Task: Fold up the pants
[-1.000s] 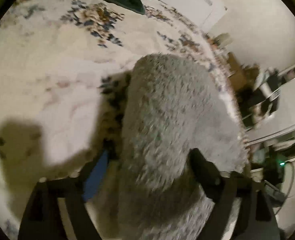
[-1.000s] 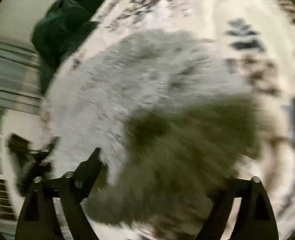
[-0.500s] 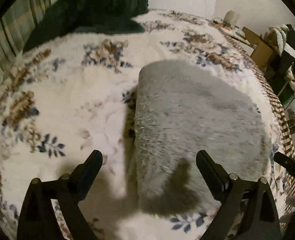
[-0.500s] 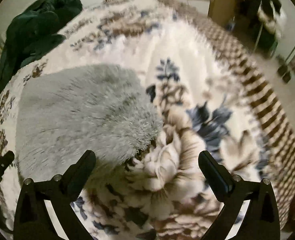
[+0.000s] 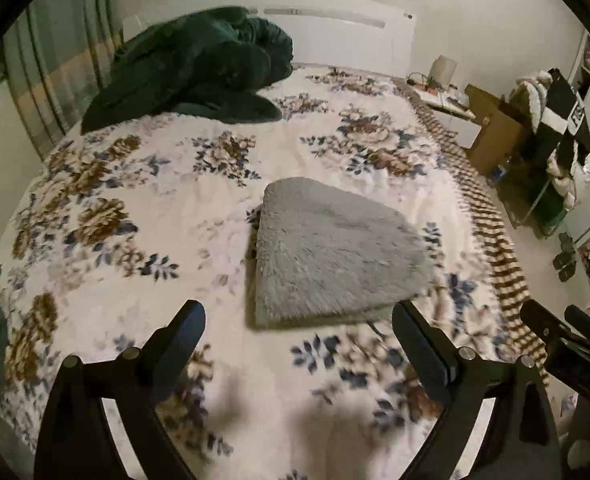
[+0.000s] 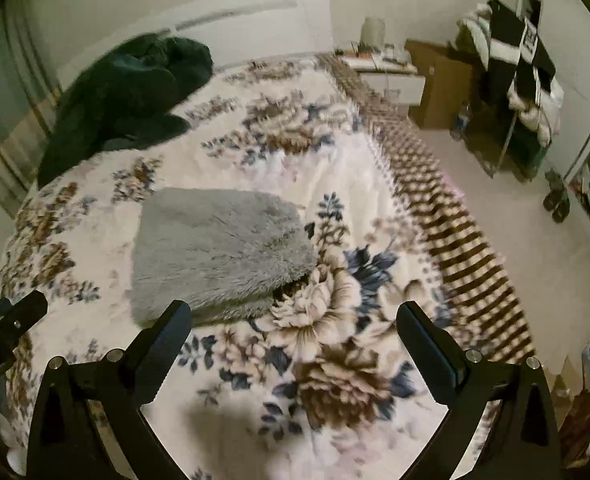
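Note:
The grey fluffy pants (image 5: 331, 256) lie folded into a compact stack on the floral bedspread (image 5: 135, 208). They also show in the right wrist view (image 6: 219, 248). My left gripper (image 5: 299, 324) is open and empty, held above the bed on the near side of the stack. My right gripper (image 6: 295, 324) is open and empty, above the bed to the near right of the stack. Neither touches the pants. Part of the right gripper (image 5: 567, 344) shows at the right edge of the left wrist view.
A dark green blanket (image 5: 199, 72) is heaped at the head of the bed by the white headboard (image 5: 335, 36). A nightstand (image 6: 387, 76), a brown box (image 6: 439, 84) and a clothes rack (image 6: 523, 80) stand on the floor to the right of the bed.
Both grippers have let go of the pants and pulled back and up. The folded stack now lies further off and whole on the bed.

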{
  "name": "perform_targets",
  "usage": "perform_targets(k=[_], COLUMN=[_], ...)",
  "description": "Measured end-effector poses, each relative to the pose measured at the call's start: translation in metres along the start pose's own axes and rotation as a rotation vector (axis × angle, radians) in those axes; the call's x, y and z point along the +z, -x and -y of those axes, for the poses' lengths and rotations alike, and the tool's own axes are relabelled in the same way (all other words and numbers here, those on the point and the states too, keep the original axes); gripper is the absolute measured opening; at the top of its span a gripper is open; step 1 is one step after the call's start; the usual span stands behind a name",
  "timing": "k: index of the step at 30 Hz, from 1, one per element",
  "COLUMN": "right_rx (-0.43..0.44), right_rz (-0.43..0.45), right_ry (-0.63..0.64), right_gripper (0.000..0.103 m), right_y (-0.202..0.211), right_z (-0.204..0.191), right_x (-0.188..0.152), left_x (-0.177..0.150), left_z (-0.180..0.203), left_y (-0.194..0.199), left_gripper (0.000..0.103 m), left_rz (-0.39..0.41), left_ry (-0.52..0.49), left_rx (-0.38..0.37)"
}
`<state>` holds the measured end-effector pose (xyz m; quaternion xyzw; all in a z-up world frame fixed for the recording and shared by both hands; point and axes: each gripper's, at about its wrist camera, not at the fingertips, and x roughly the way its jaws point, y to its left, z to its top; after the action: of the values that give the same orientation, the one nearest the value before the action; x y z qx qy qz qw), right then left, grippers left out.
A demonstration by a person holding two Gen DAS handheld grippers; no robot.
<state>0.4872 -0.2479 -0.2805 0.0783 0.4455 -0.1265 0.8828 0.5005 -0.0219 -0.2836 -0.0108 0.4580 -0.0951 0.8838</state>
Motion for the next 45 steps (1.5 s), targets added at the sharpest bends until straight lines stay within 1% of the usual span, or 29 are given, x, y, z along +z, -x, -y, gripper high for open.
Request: perform_targets(k=[1, 6, 12, 16, 21, 26, 30, 32, 37, 45], right_rx=[0.003, 0.040, 0.082, 0.095, 0.076, 0.076, 0.076, 0.071, 0.079, 0.091], right_rz=[0.011, 0.062, 0.110, 0.128, 0.163, 0.193, 0.200, 0.203, 0.200, 0.200], right_ry=[0.004, 0.027, 0.064, 0.090, 0.109, 0.102, 0.089, 0.088, 0.085, 0.102], right_gripper=[0.103, 0.103, 0.103, 0.103, 0.103, 0.103, 0.103, 0.103, 0.103, 0.103], right_y=[0.020, 0.125, 0.228, 0.288, 0.347, 0.381, 0.392, 0.396, 0.400, 0.407], right_z=[0.001, 0.014, 0.026, 0.033, 0.037, 0.038, 0.040, 0.041, 0.040, 0.033], right_x=[-0.001, -0.009, -0.025, -0.037, -0.049, -0.059, -0.061, -0.063, -0.065, -0.070], left_x=[-0.003, -0.016, -0.035, -0.046, -0.055, -0.061, -0.066, -0.068, -0.073, -0.080], left_z=[0.004, 0.018, 0.034, 0.044, 0.048, 0.047, 0.046, 0.046, 0.048, 0.045], left_y=[0.023, 0.103, 0.194, 0.239, 0.272, 0.284, 0.289, 0.291, 0.297, 0.304], left_gripper=[0.096, 0.096, 0.096, 0.096, 0.096, 0.096, 0.097, 0.100, 0.100, 0.100], left_rz=[0.014, 0.063, 0.117, 0.143, 0.168, 0.182, 0.188, 0.191, 0.204, 0.209], left_ry=[-0.001, 0.009, 0.039, 0.037, 0.005, -0.022, -0.025, -0.029, -0.032, -0.023], left_rx=[0.010, 0.034, 0.065, 0.085, 0.092, 0.103, 0.098, 0.106, 0.125, 0.131])
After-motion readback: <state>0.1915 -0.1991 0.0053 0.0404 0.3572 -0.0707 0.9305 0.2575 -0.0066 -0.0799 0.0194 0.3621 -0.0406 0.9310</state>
